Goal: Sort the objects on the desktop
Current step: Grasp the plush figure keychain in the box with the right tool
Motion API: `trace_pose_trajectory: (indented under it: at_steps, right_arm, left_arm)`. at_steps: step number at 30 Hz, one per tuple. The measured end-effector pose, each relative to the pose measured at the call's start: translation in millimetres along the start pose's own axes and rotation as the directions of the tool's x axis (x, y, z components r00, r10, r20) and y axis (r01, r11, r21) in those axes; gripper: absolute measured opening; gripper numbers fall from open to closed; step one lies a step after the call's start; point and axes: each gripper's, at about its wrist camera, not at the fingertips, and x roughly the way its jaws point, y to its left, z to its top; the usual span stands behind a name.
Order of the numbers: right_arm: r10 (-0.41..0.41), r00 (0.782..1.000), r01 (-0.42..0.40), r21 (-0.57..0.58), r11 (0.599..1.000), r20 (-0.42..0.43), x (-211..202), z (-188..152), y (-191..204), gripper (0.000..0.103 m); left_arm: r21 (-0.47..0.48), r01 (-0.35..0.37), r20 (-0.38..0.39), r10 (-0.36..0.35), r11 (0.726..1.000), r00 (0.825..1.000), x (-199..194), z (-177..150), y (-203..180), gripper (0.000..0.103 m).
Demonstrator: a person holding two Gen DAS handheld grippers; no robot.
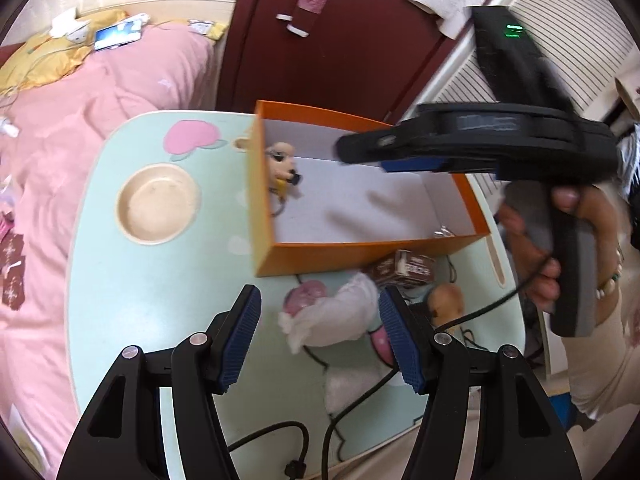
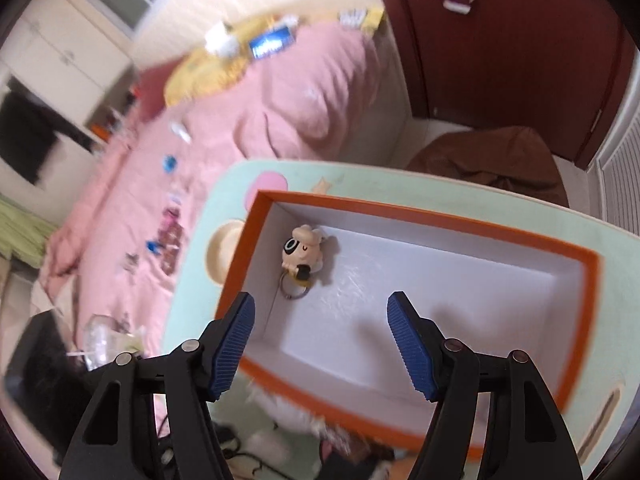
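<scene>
An orange box point(image 1: 280, 256) with a white inside stands on the mint-green table point(image 1: 120, 280). A beige toy keyring point(image 1: 282, 164) lies in its far left corner. My left gripper point(image 1: 320, 320) is open, low over the table in front of the box. A white fluffy thing with pink parts point(image 1: 340, 316) lies between its fingers, untouched. My right gripper point(image 2: 322, 320) hangs open and empty above the box point(image 2: 440, 216), with the keyring point(image 2: 302, 250) just ahead of it. In the left wrist view a hand point(image 1: 560, 240) holds the right gripper point(image 1: 352, 150) over the box.
A beige bowl point(image 1: 158, 202) sits left of the box. A small brown carton point(image 1: 404, 270), a small doll point(image 1: 446, 300) and black cables point(image 1: 280, 432) lie at the table's front. A pink bed point(image 1: 100, 100) lies to the left, a dark red door point(image 1: 320, 60) behind.
</scene>
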Motion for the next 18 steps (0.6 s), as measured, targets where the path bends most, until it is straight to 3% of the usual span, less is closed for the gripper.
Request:
trace_pose_trajectory:
  at_steps: [2,13,18]
  right_arm:
    - [-0.006,1.000,0.006,-0.006,1.000,-0.020,10.4,5.4,2.8,0.062]
    - [-0.057,0.990,0.052,-0.042,0.998,-0.129,64.8,28.8,13.6,0.062]
    - [-0.105,0.989,0.097,-0.074,0.992,-0.104,67.0,26.5,11.3,0.047]
  left_arm:
    - [-0.017,-0.008,0.005,0.009,1.000,1.000,-3.4,-1.0,7.9,0.063]
    - [-0.066,-0.012,0.012,0.013,0.998,1.000,-3.7,3.7,28.4,0.063]
    - [-0.069,-0.002,0.004,0.002,0.998,1.000,0.3,5.6,29.8,0.063]
